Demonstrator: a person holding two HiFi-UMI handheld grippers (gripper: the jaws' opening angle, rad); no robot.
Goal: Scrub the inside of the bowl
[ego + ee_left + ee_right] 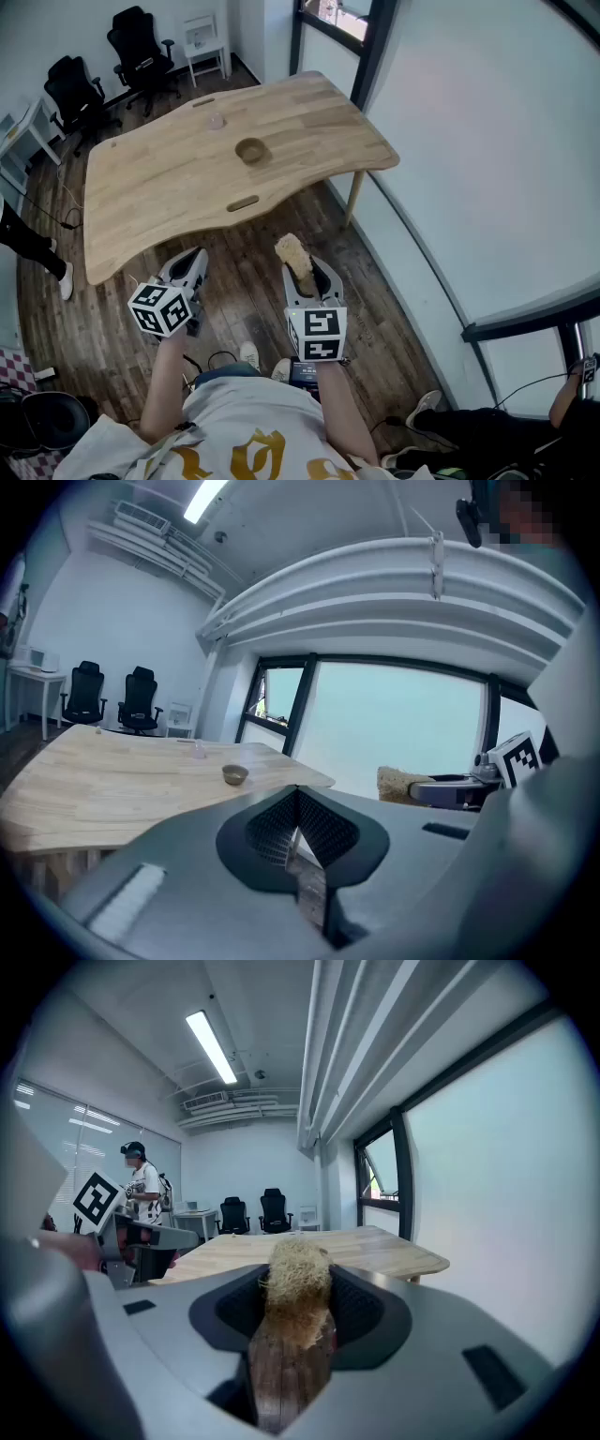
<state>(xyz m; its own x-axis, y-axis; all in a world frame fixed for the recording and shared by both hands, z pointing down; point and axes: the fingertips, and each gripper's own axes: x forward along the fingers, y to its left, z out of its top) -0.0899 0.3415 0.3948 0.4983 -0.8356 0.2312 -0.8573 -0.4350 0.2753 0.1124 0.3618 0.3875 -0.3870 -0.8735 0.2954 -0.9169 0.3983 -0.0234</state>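
On the wooden table (pixel 159 187) a small bowl (pixel 250 150) sits near the middle. Well away from it, the right gripper (pixel 305 278) squeezes a fuzzy scrubber (pixel 292 251). The left gripper (pixel 190 265) is closed tight and empty.

bright, even | ceiling strip lights plus window daylight | fisheye-warped edges

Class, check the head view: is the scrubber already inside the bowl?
No, the scrubber sits in the right gripper over the floor, well short of the bowl on the table.
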